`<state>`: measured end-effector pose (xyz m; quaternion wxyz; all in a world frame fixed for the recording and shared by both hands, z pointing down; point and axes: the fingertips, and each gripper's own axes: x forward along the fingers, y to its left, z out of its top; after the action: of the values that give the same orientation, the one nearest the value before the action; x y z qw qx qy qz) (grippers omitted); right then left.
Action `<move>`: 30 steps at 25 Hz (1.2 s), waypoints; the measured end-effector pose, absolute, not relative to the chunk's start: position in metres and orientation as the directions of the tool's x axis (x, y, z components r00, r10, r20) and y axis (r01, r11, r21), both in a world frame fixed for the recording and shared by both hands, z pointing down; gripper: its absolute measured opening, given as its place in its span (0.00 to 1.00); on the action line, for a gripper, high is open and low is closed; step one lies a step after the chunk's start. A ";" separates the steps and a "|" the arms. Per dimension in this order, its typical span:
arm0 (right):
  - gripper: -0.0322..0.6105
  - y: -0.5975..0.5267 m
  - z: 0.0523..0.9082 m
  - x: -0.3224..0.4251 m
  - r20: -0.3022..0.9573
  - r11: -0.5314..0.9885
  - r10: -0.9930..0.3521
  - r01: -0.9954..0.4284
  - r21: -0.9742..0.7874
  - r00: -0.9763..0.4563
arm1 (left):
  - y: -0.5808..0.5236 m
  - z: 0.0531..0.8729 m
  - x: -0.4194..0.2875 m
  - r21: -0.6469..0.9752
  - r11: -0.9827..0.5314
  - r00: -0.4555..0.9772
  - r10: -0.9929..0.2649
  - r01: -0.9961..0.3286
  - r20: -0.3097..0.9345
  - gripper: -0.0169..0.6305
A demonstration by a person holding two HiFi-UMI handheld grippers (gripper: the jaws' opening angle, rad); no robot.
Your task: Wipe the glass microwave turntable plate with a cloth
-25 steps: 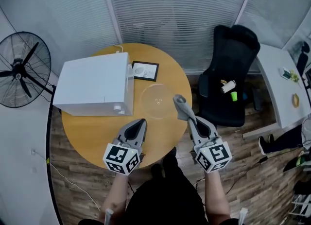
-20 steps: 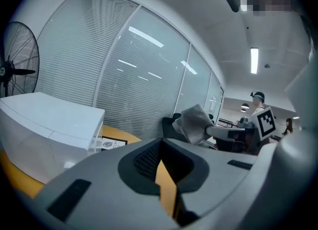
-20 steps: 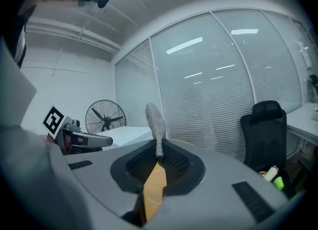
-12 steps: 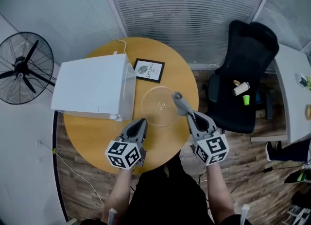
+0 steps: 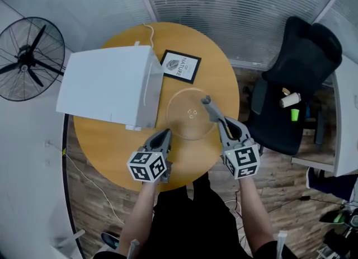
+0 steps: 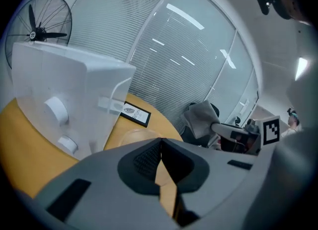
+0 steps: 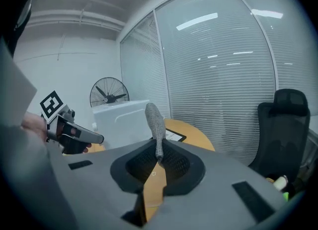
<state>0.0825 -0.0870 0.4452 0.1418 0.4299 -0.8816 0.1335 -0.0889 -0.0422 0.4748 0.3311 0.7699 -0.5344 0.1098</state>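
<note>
Cloth point(image 5: 207, 107) pinched between right gripper point(image 5: 215, 119) fingers, near plate point(image 5: 183, 113).

The head view looks steeply down from above the near edge of the round table point(image 5: 103, 149); the whole top is in frame. Both gripper views sit low over that edge and face across it toward the blinds point(image 5: 235, 12). All three share the white microwave point(image 5: 106, 87) and the fan point(image 5: 28, 59). The left gripper view also catches the right gripper point(image 6: 217, 125).
</note>
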 end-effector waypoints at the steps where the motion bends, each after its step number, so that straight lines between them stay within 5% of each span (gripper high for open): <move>1: 0.10 -0.090 0.450 0.080 0.373 0.598 -0.718 -0.795 -0.099 -0.587 | -0.043 0.482 -0.091 0.402 -0.196 0.402 -0.745 -0.895 0.532 0.02; 30: 0.10 -0.143 0.571 0.022 0.540 0.671 -0.726 -0.613 0.418 -0.426 | -0.040 0.636 -0.122 0.668 0.137 0.479 -0.594 -0.732 0.647 0.17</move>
<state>0.0221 -0.1427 0.5713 0.3586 0.3981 -0.8407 -0.0790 -0.1223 -0.0403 0.6358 0.5584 0.6538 -0.5068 0.0618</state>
